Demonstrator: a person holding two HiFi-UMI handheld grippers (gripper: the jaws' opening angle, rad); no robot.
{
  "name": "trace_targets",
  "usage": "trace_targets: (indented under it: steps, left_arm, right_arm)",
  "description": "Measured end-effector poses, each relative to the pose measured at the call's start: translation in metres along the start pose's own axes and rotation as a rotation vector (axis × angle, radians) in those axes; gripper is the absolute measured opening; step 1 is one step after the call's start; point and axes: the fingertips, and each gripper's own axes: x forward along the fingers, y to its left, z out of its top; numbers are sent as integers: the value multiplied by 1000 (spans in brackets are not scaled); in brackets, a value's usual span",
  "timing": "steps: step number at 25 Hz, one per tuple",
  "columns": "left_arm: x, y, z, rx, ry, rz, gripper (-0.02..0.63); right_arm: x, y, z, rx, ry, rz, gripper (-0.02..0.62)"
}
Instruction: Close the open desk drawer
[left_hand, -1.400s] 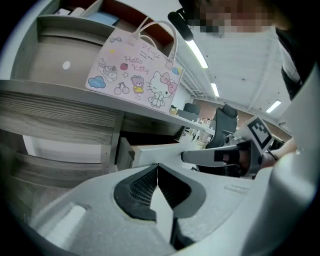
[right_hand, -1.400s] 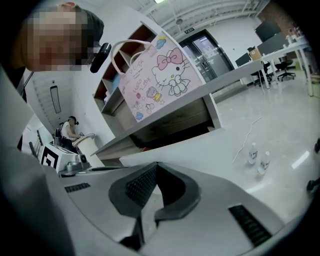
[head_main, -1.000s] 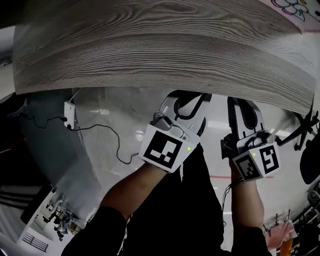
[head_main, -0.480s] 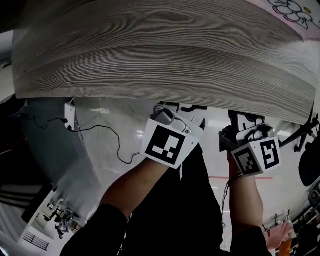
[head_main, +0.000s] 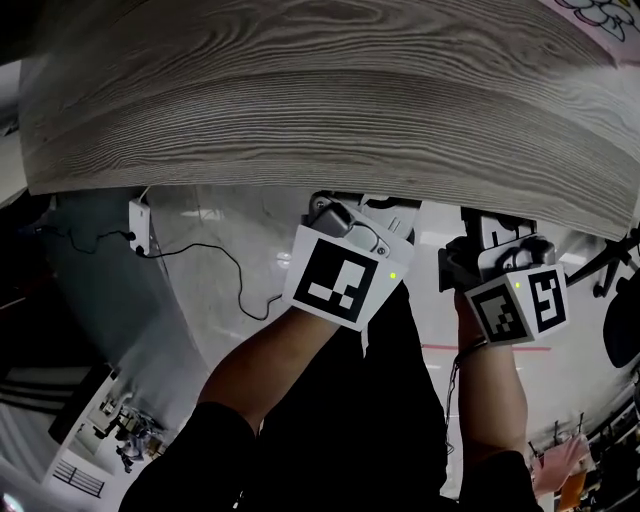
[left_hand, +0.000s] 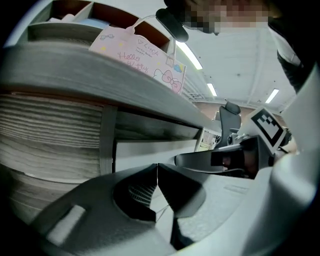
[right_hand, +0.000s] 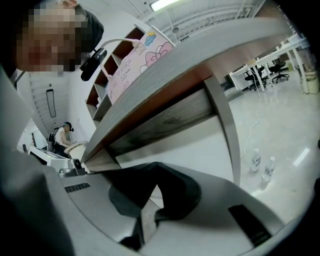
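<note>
My left gripper and right gripper were clenched, empty, tips near the white flat drawer front under the grey wood-grain desk top. Closing push seemed underway; next, press straight in, evenly.

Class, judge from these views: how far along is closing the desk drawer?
Done: the drawer front sits back under the desk top. In hand: the left gripper and right gripper, both shut, face it up close. Left: whether it's fully flush can't be told.
</note>
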Motion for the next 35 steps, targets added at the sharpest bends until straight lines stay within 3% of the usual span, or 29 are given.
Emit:
trace_targets:
  steps: [5, 8, 10, 12, 24, 29, 35]
  left_arm:
    - [-26, -18, -3, 17, 24, -35, 8]
    - [-56, -59, 1, -34, 79, -65, 8]
    - [-77, -87, 14, -64, 117, -79, 8]
    - [-102, -108, 41, -24, 139, -106, 8]
    - [-230, -137, 254, 13, -83, -86, 8]
    - [-282, -142, 314, 71, -174, -90, 8]
    - [-341, -148, 356, 95, -248, -92, 8]
  right_arm:
    - [-7, 12, -15, 83, -1, 0, 12]
    - [-43, 33, -22, 118, 59, 9, 12]
    - [-72, 45, -11, 126, 80, 7, 12]
    - [-99, 66, 12, 121, 69, 1, 12]
    - [-193, 214, 195, -186, -59, 72, 12]
    - [-221, 285, 237, -316, -115, 117, 12]
    - [-256, 344, 278, -355, -196, 122, 12]
